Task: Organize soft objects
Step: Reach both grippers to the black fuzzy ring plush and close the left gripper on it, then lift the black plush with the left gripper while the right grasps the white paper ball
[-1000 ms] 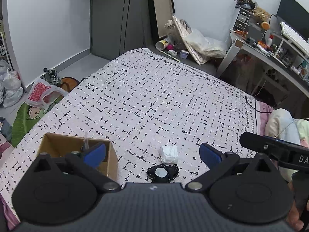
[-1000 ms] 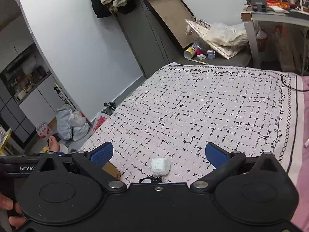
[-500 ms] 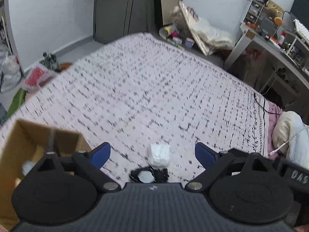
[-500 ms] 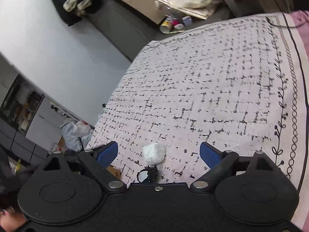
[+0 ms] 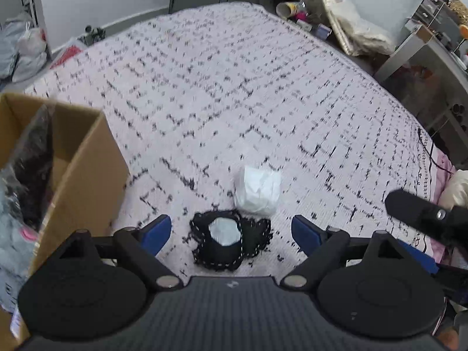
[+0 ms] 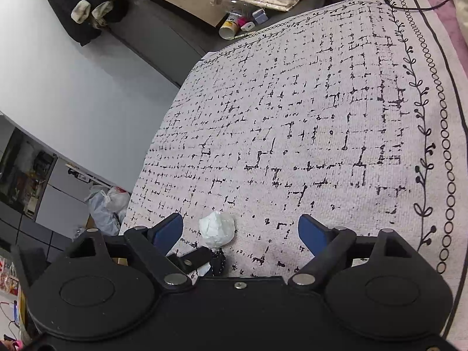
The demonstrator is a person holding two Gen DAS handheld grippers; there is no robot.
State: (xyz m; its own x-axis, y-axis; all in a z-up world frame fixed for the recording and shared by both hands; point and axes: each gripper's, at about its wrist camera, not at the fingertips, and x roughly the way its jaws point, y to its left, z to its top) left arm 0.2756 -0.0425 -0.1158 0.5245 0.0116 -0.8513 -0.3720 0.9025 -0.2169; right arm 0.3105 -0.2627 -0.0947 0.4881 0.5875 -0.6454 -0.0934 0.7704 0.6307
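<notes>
On the bedspread [image 5: 234, 93], one white bundle [image 5: 258, 190], one black pouch [image 5: 229, 241], one cardboard box [image 5: 84, 163]

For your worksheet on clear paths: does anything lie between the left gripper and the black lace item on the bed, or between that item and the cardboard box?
Nothing visible blocks either. The left gripper has its jaws open, just closing a little, around the black lace item. The white bundle lies beyond it, touching its far edge. Only bare bedspread lies between it and the box.

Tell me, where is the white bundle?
The white bundle lies on the bedspread, just beyond the black lace item and right of the box.
</notes>
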